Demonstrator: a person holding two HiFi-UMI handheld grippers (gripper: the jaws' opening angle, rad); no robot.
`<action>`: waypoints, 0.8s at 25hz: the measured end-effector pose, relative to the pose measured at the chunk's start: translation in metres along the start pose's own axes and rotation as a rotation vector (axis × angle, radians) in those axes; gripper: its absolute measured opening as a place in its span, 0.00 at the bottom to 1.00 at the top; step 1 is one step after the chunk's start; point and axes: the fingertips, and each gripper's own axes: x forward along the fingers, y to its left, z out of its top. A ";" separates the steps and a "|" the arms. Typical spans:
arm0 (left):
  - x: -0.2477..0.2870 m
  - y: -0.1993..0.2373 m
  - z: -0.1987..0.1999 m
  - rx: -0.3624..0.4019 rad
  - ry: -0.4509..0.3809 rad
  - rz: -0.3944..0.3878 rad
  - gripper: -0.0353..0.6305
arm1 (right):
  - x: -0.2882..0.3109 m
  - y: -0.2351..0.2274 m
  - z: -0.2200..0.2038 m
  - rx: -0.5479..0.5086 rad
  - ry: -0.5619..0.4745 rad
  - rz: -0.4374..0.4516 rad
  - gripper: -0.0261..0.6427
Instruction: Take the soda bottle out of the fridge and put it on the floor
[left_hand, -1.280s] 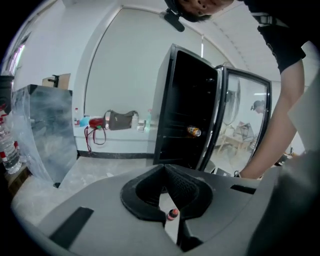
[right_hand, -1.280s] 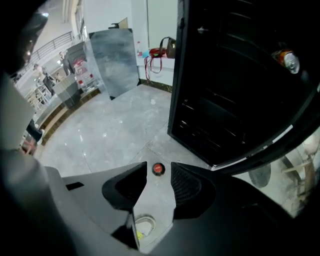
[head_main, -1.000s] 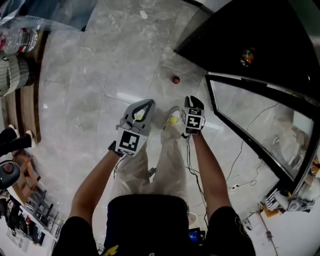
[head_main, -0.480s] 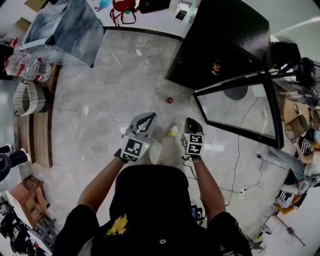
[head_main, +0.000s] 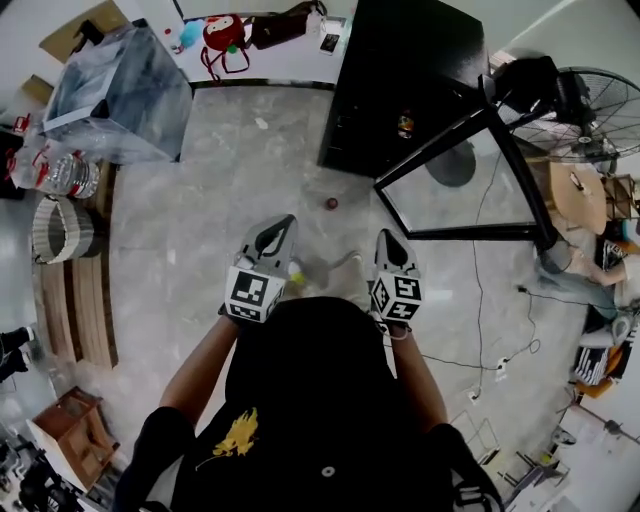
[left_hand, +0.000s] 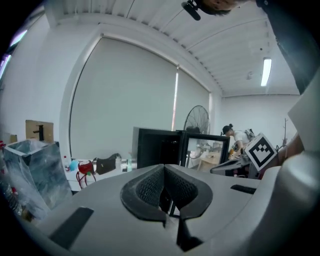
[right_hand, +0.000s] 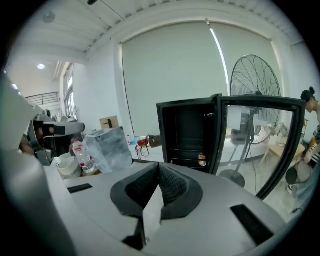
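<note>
The black fridge (head_main: 400, 80) stands at the top of the head view with its glass door (head_main: 440, 140) swung open. A small orange-and-yellow item (head_main: 405, 124) sits on a lower shelf (right_hand: 202, 159). A small red round thing (head_main: 331, 203) stands alone on the grey floor in front of the fridge; it is too small to tell more. My left gripper (head_main: 283, 222) (left_hand: 164, 170) and right gripper (head_main: 388, 238) (right_hand: 159, 167) are held side by side at waist height, pointing at the fridge. Both are shut with nothing between the pads.
A standing fan (head_main: 590, 95) is beside the fridge door. A clear plastic box (head_main: 120, 90), packed water bottles (head_main: 65, 175) and a woven basket (head_main: 55, 225) line the left side. Cables (head_main: 480, 300) trail over the floor on the right, where a person (head_main: 575, 275) sits.
Both grippers have come up from near the floor toward my body, and the head view has pulled back. The red thing stays on the floor.
</note>
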 end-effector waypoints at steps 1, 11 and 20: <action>-0.002 -0.001 0.006 0.006 -0.010 -0.001 0.08 | -0.006 0.001 0.007 0.001 -0.013 -0.002 0.03; -0.003 0.003 0.062 0.058 -0.095 -0.001 0.08 | -0.028 -0.002 0.077 -0.029 -0.143 -0.025 0.03; -0.009 0.005 0.076 0.090 -0.108 0.006 0.08 | -0.043 -0.002 0.100 -0.055 -0.191 -0.019 0.03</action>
